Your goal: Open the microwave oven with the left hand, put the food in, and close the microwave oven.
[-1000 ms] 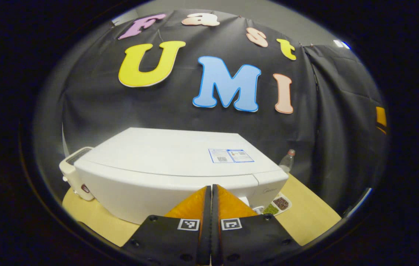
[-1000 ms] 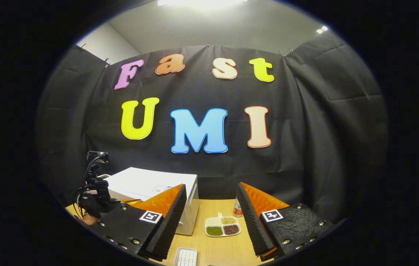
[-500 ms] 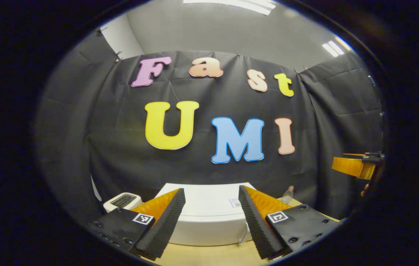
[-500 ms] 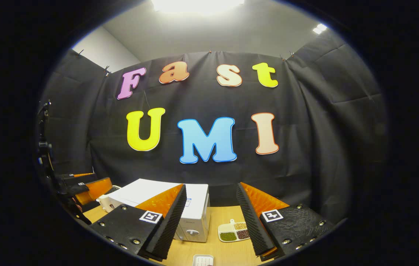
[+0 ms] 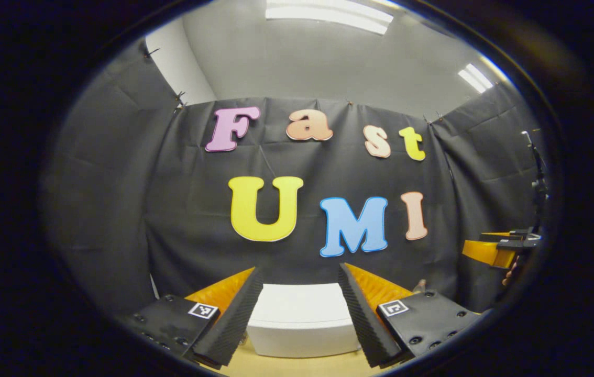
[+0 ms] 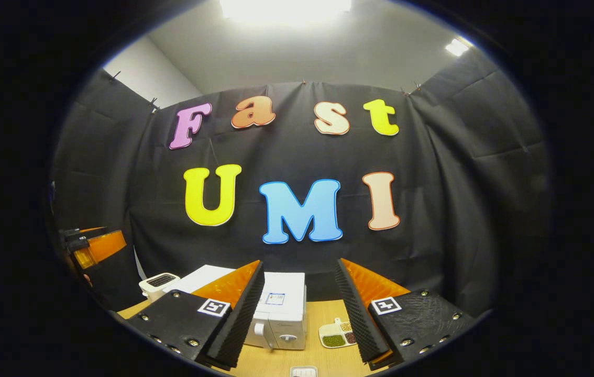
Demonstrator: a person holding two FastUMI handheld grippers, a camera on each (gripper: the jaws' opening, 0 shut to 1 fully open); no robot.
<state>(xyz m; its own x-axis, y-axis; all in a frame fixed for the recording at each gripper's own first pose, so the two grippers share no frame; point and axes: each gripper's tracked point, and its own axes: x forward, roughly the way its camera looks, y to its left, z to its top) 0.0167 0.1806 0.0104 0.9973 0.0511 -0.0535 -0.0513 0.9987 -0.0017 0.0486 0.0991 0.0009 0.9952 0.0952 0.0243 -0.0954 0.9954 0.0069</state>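
Note:
The white microwave stands on the wooden table, low in the left gripper view and seen between the fingers of my left gripper, which is open, holds nothing and hangs back from it. In the right gripper view the microwave sits left of centre with its door looking closed. A white divided food tray with green and brown fillings lies on the table right of it. My right gripper is open and empty, above the table's near side. Each gripper appears raised at the other view's edge: the left gripper, the right gripper.
A white toaster stands left of the microwave. A small white object lies on the table at the bottom edge. Black cloth walls close the booth behind and on both sides.
My left gripper went from shut to open and pulled back and up from the microwave, which now looks smaller and lower. The right gripper also drew back slightly, staying open.

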